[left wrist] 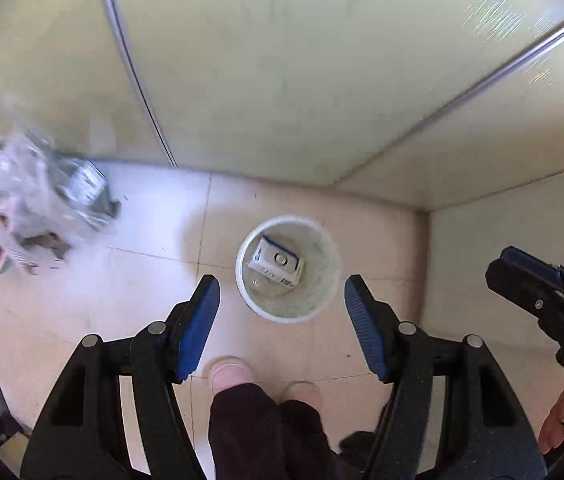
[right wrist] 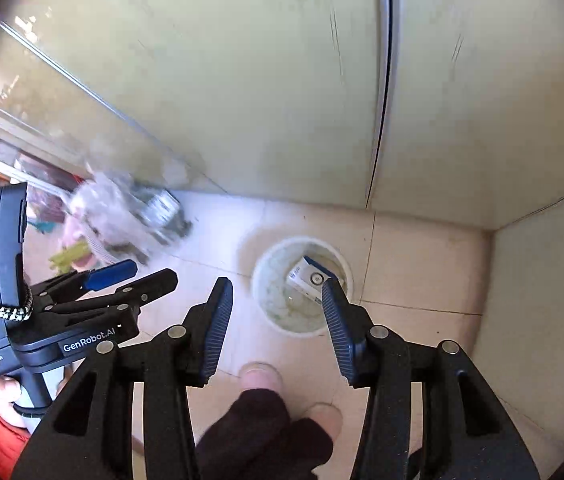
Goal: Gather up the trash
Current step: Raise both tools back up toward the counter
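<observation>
A white round bin [left wrist: 332,280] stands on the tiled floor in the corner below me, also in the right wrist view [right wrist: 260,288]. A white and blue carton [left wrist: 276,266] lies inside it, seen again in the right wrist view [right wrist: 308,278]. My left gripper [left wrist: 282,320] is open and empty, held above the bin's near rim; it also shows in the right wrist view [right wrist: 144,274]. My right gripper [right wrist: 278,320] is open and empty above the bin, and its tip shows at the right of the left wrist view [left wrist: 522,268].
Pale green cabinet doors [left wrist: 282,80] and a side wall [right wrist: 542,300] close the corner. A clear plastic bag of rubbish [left wrist: 34,196] lies on the floor to the left. The person's slippered feet [left wrist: 230,372] stand just before the bin.
</observation>
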Demonstrator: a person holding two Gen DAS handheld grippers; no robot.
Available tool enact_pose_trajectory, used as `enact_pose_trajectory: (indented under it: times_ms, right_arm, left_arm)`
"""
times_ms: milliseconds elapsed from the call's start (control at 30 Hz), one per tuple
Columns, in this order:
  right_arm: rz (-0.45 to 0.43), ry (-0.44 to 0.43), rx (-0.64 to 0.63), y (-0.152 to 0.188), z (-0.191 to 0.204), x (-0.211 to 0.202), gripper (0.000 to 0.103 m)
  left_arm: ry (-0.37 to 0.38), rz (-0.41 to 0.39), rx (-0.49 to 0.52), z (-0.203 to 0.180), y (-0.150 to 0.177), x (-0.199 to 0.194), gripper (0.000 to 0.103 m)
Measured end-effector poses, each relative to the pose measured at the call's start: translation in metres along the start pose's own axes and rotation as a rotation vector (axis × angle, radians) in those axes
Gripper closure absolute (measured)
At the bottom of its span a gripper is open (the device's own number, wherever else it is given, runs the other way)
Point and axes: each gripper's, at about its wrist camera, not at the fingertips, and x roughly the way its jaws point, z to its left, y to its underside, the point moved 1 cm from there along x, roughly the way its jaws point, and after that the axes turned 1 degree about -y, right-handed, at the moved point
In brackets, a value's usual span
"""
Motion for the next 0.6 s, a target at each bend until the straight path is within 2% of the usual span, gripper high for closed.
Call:
enact_pose_trajectory:
  times_ms: [133,267,333,500,600]
  right_arm:
    - [-0.077,-0.01,0.014,-0.019,0.027,-0.098,0.06]
    - [-0.165,-0.03,0.041,-0.038,0.054,-0.189,0.06]
    - [-0.217,-0.027,0.041,-0.045,0.065,-0.232,0.06]
    - [-0.325,0.005,0.033,-0.062,0.086,-0.311,0.06]
    - [-0.38,0.021,0.043,-0.073,0.098,-0.342,0.06]
  left_arm:
    - [-0.012,-0.086,-0.007,-0.016,-0.016,-0.108,0.039]
    - [-0.057,-0.175,0.032,-0.031,-0.036,-0.209,0.039]
    - [-0.054,-0.219,0.039,-0.036,-0.047,-0.254,0.039]
    - [-0.05,-0.313,0.072,-0.04,-0.073,-0.345,0.039]
    - [-0.041,-0.359,0.103,-0.05,-0.09,-0.38,0.039]
